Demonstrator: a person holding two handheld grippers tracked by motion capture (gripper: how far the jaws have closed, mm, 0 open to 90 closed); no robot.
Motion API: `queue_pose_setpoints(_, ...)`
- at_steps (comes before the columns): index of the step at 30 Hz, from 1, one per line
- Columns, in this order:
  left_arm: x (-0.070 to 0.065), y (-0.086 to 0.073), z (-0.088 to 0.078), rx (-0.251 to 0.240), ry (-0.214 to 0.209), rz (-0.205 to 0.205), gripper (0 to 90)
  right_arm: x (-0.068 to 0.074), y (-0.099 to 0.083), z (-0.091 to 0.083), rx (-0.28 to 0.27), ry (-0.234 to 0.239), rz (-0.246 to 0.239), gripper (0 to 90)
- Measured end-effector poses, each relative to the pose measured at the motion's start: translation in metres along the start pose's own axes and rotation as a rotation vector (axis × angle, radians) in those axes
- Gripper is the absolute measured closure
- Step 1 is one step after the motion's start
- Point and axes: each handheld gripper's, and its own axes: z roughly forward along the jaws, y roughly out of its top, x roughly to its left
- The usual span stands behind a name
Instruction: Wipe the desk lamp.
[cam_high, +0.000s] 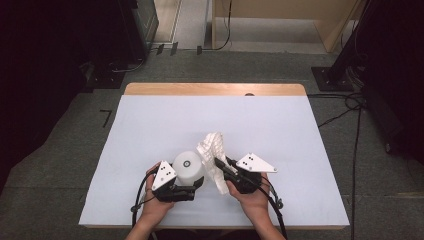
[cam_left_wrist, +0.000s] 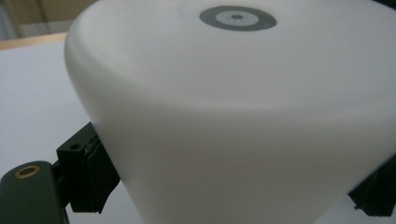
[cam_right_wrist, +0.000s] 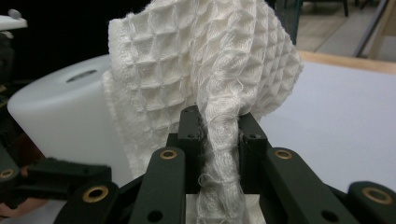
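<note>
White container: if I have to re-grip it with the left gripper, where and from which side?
Grip the white container low across its smooth round wall, coming level from the person's side as the left gripper does; the waffle cloth crowds its right.

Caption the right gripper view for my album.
Right gripper pinches a white waffle-weave cloth beside a white plastic cylinder.

The white table (cam_high: 150, 125) lies bare behind and to both sides of the two hands, giving open passage there. Between the grippers, the white container (cam_high: 188, 167) and the bunched waffle cloth (cam_high: 212, 155) stand just beside each other and block the middle.
</note>
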Motion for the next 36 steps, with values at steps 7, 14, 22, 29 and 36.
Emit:
queue_pose_setpoints(7, -0.002, 0.005, -0.003, -0.009, -0.038, -0.001, 8.4, 0.02, -0.001, 0.003, 0.003, 0.027, -0.081, 76.4)
queue_pose_setpoints(14, 0.003, 0.009, -0.011, -0.043, -0.072, -0.011, 8.5, 0.014, -0.018, 0.019, 0.095, -0.004, -0.064, 76.4)
queue_pose_setpoints(22, -0.001, 0.001, 0.001, 0.024, -0.049, 0.037, 8.5, 0.017, 0.001, 0.002, 0.004, 0.027, -0.055, 76.3)
queue_pose_setpoints(29, 0.0, 0.006, -0.004, -0.005, -0.05, 0.043, 8.5, 0.013, -0.014, 0.014, 0.065, 0.013, -0.028, 76.6)
queue_pose_setpoints(36, 0.0, 0.003, -0.001, 0.006, -0.019, 0.107, 8.4, 0.003, -0.01, 0.011, 0.051, 0.006, -0.001, 76.4)
